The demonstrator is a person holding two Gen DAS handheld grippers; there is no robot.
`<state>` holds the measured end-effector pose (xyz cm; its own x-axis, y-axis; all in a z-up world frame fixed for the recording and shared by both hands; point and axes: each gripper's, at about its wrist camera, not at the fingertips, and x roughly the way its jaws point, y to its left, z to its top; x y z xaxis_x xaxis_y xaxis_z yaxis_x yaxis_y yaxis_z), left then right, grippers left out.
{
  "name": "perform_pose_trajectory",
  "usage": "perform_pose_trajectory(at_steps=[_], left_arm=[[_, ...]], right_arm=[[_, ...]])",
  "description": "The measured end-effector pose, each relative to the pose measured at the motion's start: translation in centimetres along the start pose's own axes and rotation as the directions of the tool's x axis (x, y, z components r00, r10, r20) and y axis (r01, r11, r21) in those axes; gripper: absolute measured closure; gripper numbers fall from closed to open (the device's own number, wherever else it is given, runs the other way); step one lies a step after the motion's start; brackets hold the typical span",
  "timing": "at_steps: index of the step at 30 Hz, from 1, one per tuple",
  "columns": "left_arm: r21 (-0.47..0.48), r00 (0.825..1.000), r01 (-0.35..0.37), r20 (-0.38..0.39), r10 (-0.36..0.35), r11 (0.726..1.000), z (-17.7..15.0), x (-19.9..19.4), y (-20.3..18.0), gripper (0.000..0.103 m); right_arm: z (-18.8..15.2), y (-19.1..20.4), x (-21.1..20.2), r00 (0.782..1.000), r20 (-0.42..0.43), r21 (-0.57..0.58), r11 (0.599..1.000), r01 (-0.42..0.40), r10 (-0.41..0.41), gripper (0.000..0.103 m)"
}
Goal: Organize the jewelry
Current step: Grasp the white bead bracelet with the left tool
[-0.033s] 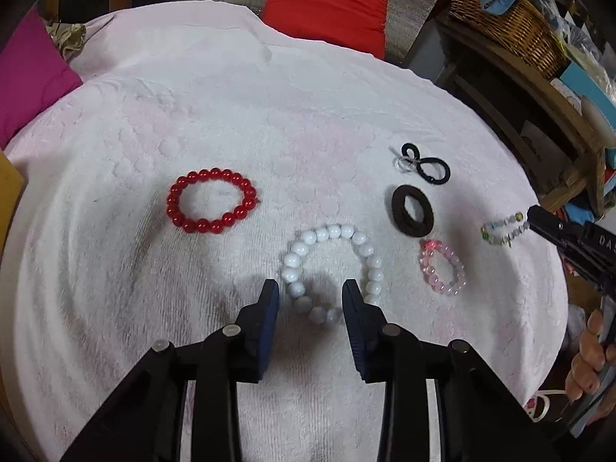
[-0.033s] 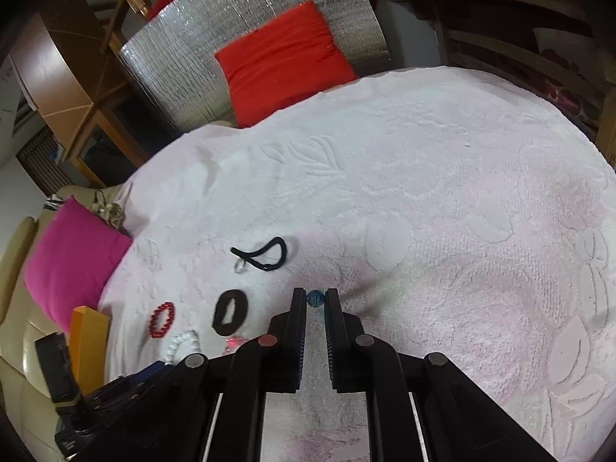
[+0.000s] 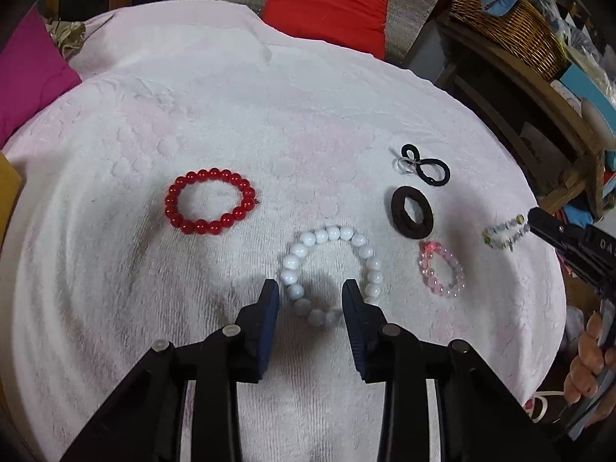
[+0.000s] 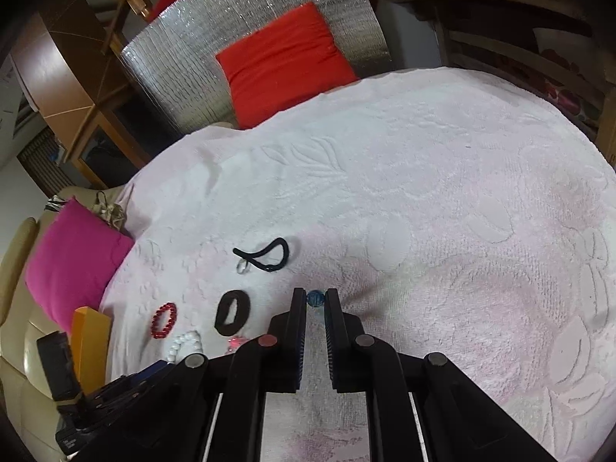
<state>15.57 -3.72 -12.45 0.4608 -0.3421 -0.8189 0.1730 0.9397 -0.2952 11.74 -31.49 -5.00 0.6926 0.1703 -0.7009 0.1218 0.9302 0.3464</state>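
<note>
A pink-white towel (image 3: 192, 96) is spread over the worktop, and the jewelry is laid out on it. The left gripper (image 3: 310, 290) is held with fingers spread, straddling the near arc of the white bead bracelet (image 3: 331, 269) without visible contact. To the left lies the red bead bracelet (image 3: 210, 202); to the right are seen the pink bead bracelet (image 3: 442, 269), a dark ring-shaped band (image 3: 412, 211) and, farther off, a black hair tie (image 3: 425, 167). At the far right, the multicoloured bead bracelet (image 3: 504, 235) is pinched at one blue bead (image 4: 315, 298) by the narrowly set fingers of the right gripper (image 4: 315, 300). The bracelets are judged light and limp, strung loosely, with hard, smooth beads likely to roll or slip under pressure. A hold across a single strand, squarely on a bead or between two, is judged safest; the towel pile may snag.
</note>
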Motion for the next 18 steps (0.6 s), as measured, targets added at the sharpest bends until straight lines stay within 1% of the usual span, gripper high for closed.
perform_pose_trajectory(at_steps=[4,6,7,10,14,16,17,18], left_arm=[[0.014,1.0,-0.005,0.005,0.005,1.0,0.3,0.3,-0.1,0.068],[0.029,1.0,-0.012,0.013,0.012,1.0,0.4,0.3,-0.4,0.079],[0.037,1.0,-0.015,0.013,0.015,0.999,0.4,0.3,-0.5,0.092],[0.056,1.0,0.0,0.021,-0.001,0.998,0.2,0.1,-0.9,0.094],[0.115,0.997,-0.012,0.08,0.003,0.993,0.1,-1.4,-1.9,0.094],[0.122,0.995,-0.009,0.096,-0.002,0.992,0.2,-1.9,-1.9,0.094],[0.113,0.995,0.008,0.099,-0.019,0.994,0.2,-2.2,-1.8,0.094],[0.113,0.994,0.008,0.109,-0.021,0.994,0.2,-2.6,-1.6,0.094]], right_arm=[[-0.1,0.3,0.1,1.0,-0.005,-0.004,1.0,-0.007,0.007,0.092],[-0.1,0.4,0.2,1.0,-0.005,-0.005,1.0,-0.008,0.008,0.092],[-0.1,0.4,0.2,1.0,-0.006,-0.005,1.0,-0.013,0.013,0.092],[-0.1,0.2,0.0,0.999,-0.008,0.014,0.999,-0.05,0.05,0.092],[0.1,-0.5,-0.6,0.994,-0.003,0.052,0.992,-0.112,0.112,0.092],[0.2,-0.8,-0.7,0.992,-0.005,0.066,0.99,-0.122,0.123,0.092],[0.2,-1.0,-0.7,0.992,-0.005,0.077,0.989,-0.126,0.127,0.092],[0.2,-1.1,-0.8,0.991,-0.005,0.085,0.987,-0.133,0.134,0.092]])
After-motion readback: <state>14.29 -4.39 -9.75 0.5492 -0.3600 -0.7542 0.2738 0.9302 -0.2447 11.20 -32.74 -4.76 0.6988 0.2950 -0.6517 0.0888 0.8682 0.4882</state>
